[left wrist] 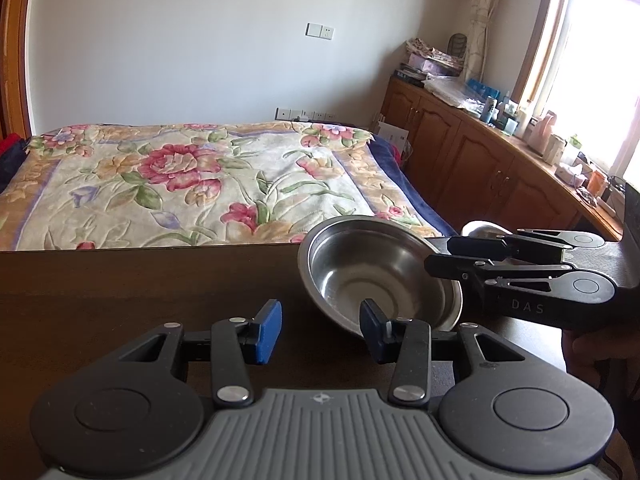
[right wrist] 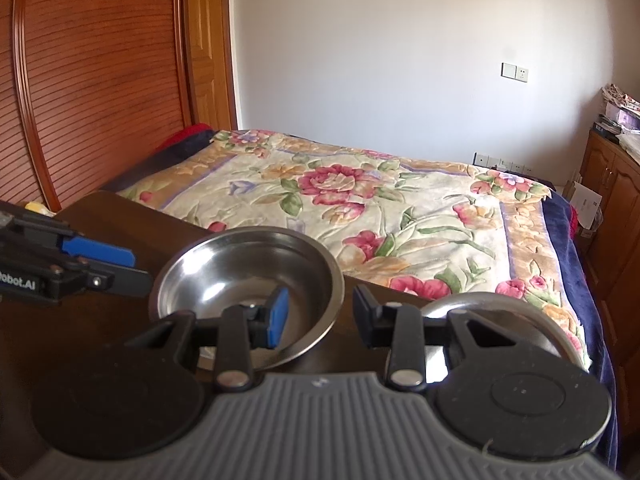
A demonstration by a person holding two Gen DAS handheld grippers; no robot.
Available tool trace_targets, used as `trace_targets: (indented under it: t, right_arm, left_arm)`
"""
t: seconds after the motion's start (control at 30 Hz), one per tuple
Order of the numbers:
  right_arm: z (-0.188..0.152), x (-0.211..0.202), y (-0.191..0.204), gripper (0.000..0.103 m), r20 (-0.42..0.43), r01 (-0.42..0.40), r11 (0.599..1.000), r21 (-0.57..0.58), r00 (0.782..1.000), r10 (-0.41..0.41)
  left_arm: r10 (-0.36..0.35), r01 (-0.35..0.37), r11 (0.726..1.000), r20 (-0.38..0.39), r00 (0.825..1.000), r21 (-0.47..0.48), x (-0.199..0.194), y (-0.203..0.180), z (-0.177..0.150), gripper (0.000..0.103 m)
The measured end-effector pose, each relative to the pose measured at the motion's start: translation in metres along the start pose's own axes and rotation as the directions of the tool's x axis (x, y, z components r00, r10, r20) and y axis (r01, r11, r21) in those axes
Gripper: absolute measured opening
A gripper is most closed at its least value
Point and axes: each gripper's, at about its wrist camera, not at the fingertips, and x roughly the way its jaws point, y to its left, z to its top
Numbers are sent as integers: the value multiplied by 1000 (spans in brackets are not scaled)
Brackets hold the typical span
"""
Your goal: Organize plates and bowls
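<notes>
A steel bowl [left wrist: 380,276] [right wrist: 240,276] sits slightly tilted on the dark wooden table [left wrist: 120,288] [right wrist: 104,216]. My right gripper [right wrist: 322,314] [left wrist: 444,260] is open and straddles the bowl's right rim, one blue-padded finger inside and the other outside, with a gap around the rim. A second steel dish [right wrist: 500,308] [left wrist: 480,228] lies just right of the bowl, partly hidden behind that gripper. My left gripper [left wrist: 320,332] [right wrist: 100,256] is open and empty, just short of the bowl's near left side.
A bed with a floral blanket [left wrist: 200,176] [right wrist: 360,200] lies just past the table's far edge. Cluttered wooden cabinets [left wrist: 480,152] run along the right under a window. A wooden wardrobe door [right wrist: 100,80] stands at the left. A hand [left wrist: 592,352] holds the right gripper.
</notes>
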Motion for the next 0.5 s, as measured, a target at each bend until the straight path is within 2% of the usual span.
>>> trace_targets:
  t: [0.27,0.5]
  right_arm:
    - [0,10,3,38,-38,14,1000,-23,999,-15]
    - [-1,12,9,29,-61,-4,1000,-30,998,2]
  left_arm:
    - [-16,16,1000,-29,999,-8,17,2,1,43]
    - [-30,29,999,-46,998,-25,20,3,0,28]
